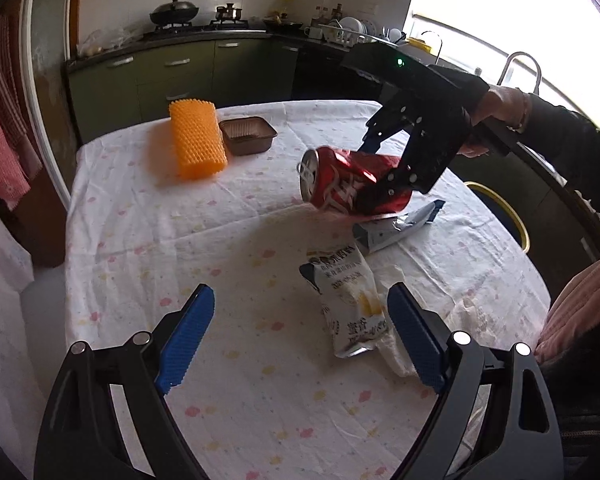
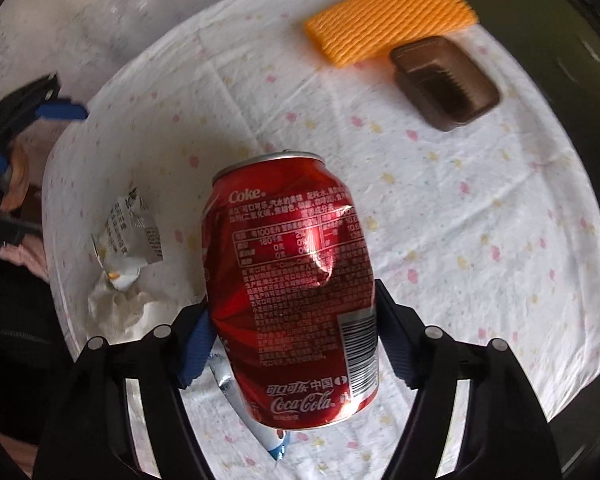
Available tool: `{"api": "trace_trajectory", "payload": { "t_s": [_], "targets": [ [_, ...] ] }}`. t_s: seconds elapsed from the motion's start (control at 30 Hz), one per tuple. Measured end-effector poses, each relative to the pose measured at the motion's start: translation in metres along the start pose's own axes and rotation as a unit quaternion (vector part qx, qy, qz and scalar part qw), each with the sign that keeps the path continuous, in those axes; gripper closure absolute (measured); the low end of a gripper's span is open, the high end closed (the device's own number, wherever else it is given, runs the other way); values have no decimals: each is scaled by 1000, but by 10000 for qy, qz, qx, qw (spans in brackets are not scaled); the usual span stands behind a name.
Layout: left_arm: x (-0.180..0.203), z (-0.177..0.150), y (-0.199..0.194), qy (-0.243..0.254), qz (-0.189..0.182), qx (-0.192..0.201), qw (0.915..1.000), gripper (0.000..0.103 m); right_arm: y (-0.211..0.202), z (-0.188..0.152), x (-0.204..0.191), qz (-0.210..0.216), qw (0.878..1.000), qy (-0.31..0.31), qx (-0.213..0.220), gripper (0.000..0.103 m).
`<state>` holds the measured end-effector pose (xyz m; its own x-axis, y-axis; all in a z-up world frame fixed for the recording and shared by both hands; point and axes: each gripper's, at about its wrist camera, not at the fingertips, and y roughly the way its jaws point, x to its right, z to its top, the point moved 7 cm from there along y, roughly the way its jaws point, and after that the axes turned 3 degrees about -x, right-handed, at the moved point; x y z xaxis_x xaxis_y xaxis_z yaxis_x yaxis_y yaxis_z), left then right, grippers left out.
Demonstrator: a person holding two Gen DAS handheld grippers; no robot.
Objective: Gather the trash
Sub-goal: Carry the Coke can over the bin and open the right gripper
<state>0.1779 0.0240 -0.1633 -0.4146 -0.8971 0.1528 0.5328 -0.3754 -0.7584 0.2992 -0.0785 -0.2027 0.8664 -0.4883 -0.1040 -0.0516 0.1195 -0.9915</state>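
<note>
A dented red Coca-Cola can [image 2: 296, 288] lies sideways between the blue pads of my right gripper [image 2: 292, 300], which press on its two sides. In the left wrist view the can [image 1: 340, 184] is tilted just above the tablecloth, with the right gripper [image 1: 384, 164] pointing down at it. My left gripper [image 1: 300, 292] hangs open over the table's near side. A white snack wrapper [image 1: 348, 300] lies by its right finger, untouched. A crumpled tissue [image 1: 396, 356] lies beside the wrapper. A flattened blue-white pack [image 1: 396, 228] rests under the can.
An orange spiky block [image 1: 196, 144] and a brown plastic tray [image 1: 248, 134] sit at the table's far side. The round table [image 1: 140, 240] wears a white spotted cloth. A yellow-rimmed object [image 1: 508, 216] stands below the right edge. Kitchen cabinets [image 1: 180, 76] line the back.
</note>
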Motion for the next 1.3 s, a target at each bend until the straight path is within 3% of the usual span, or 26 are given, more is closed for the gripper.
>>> {"api": "trace_trajectory", "payload": {
  "t_s": [0.27,0.43,0.6,0.77,0.9,1.0,1.13,1.2,1.3],
  "targets": [
    [40,-7,-31,82,354,282,9989,16,-65,-39,-3,-261,9931,791,830,35],
    [70,-14,-35,69,452,281,9986,14,-110,-112,-14,-467,9791,1541,1245,35],
    [88,-16,-34,-57,369,369,9986,13,-125,-219,14,-942,9471,2838,1166,35],
    [88,-17,-24,-314,390,277,9984,13,-111,-325,59,-1311,8976,4129,815,35],
    [87,-20,-16,-393,460,129,9981,13,-88,-384,84,-1335,8651,4793,639,35],
    [89,-21,-12,-363,523,63,9980,13,-72,-413,97,-1280,8459,5144,592,35],
    [93,-19,-5,-316,546,-24,9980,13,-59,-434,112,-1155,8296,5422,658,33],
    [95,-17,-1,-352,517,-53,9980,13,-61,-444,120,-1423,8139,5587,713,26],
    [97,-11,4,-401,572,-38,9976,13,-73,-448,109,-1567,8046,5634,1030,26]
  ]
}}
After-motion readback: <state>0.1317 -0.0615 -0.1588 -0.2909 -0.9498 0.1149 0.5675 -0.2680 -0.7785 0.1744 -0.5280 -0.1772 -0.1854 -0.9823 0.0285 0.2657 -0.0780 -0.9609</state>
